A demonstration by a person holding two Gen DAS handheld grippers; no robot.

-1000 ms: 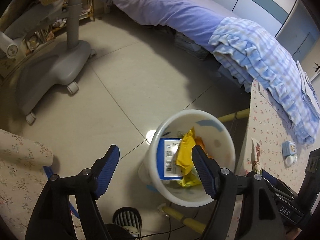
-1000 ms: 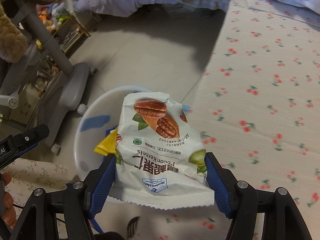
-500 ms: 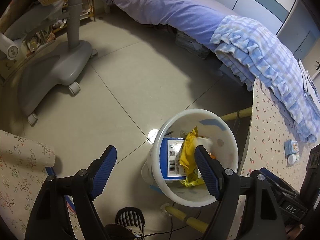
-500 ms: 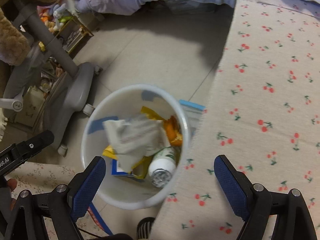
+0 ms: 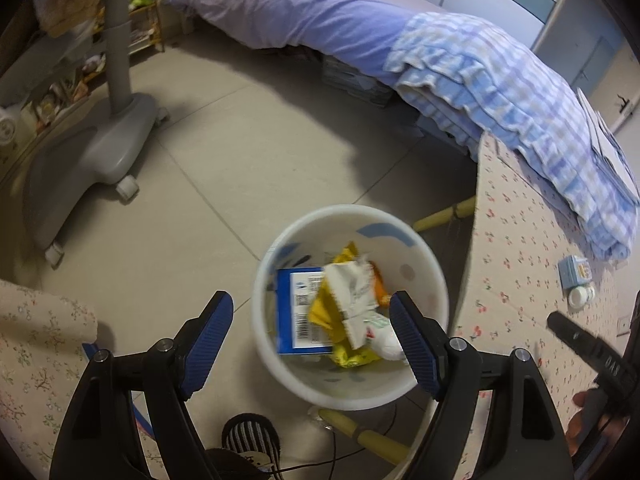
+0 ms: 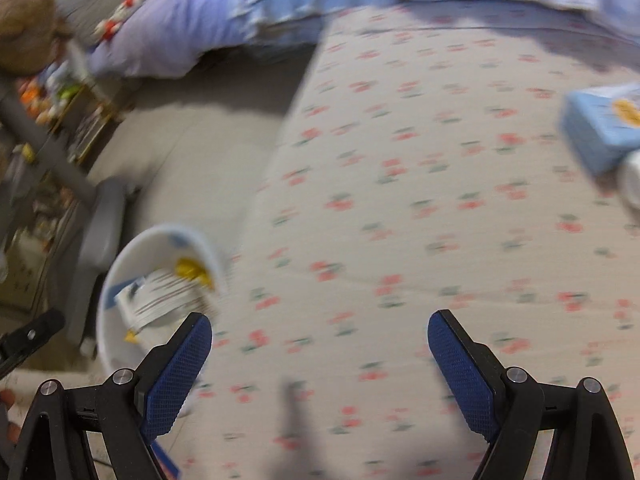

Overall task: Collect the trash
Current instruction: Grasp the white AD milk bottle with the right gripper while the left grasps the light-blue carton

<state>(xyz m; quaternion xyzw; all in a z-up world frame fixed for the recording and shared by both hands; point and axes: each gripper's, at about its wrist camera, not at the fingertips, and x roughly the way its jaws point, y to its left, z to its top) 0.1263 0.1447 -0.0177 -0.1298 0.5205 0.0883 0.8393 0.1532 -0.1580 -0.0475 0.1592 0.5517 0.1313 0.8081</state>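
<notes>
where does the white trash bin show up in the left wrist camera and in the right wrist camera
Left wrist: the white trash bin sits low and centre-right, on the floor between the open fingers, with wrappers inside.
Right wrist: the bin is at lower left, blurred, beside the left blue finger pad.
Shared landmark: the cherry-print table, whose edge runs beside the bin in both views.
</notes>
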